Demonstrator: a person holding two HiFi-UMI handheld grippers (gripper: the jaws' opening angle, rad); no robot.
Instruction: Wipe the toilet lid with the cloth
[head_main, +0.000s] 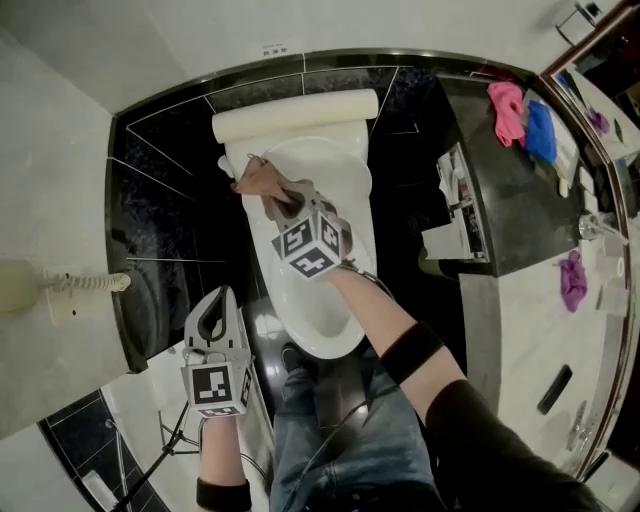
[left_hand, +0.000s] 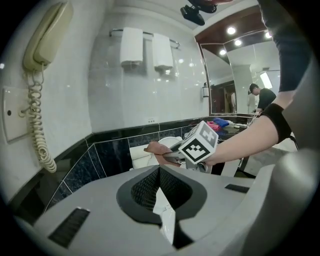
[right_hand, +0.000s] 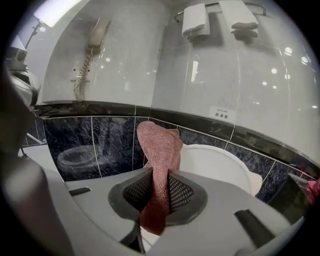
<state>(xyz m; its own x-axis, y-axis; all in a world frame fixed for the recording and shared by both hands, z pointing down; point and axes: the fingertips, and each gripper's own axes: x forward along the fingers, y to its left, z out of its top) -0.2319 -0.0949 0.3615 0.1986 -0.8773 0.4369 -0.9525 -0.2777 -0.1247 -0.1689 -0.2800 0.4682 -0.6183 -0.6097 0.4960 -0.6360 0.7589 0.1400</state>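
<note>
The right tongs (head_main: 285, 200) are clamped on the cloth (head_main: 258, 178), a pinkish-brown terry rag. In the right gripper view the two pads (right_hand: 177, 192) pinch the cloth (right_hand: 159, 155) at its middle. One end stands up and forward out of the tongs (right_hand: 157, 200) and a short end hangs below them.

From the head view the cloth sits over the rear of the toilet lid (head_main: 318, 310), toward that lid's left edge and just in front of the cistern (head_main: 295, 115). Whether the fabric presses on the lid or hangs just above it cannot be told. The lid is down and white, and its front half is bare. The person's forearm (head_main: 385, 320) reaches along the lid from its front end.

The left tongs (head_main: 216, 300) are off the toilet, beside the lid's front left edge and over the pale floor (head_main: 150, 400). Their jaws are pressed together with nothing between them, as the left gripper view shows (left_hand: 161, 192). That view also looks across at the cloth (left_hand: 157, 148) by the cistern.

A wall phone (head_main: 85, 285) with a coiled cord hangs to the left of the toilet. Two white towels (right_hand: 195, 20) hang on a rail above the cistern. To the right a dark bench (head_main: 500, 200) carries a pink cloth (head_main: 507, 108) and a blue cloth (head_main: 540, 130) near its far end, and a purple cloth (head_main: 572, 280) lies further right
</note>
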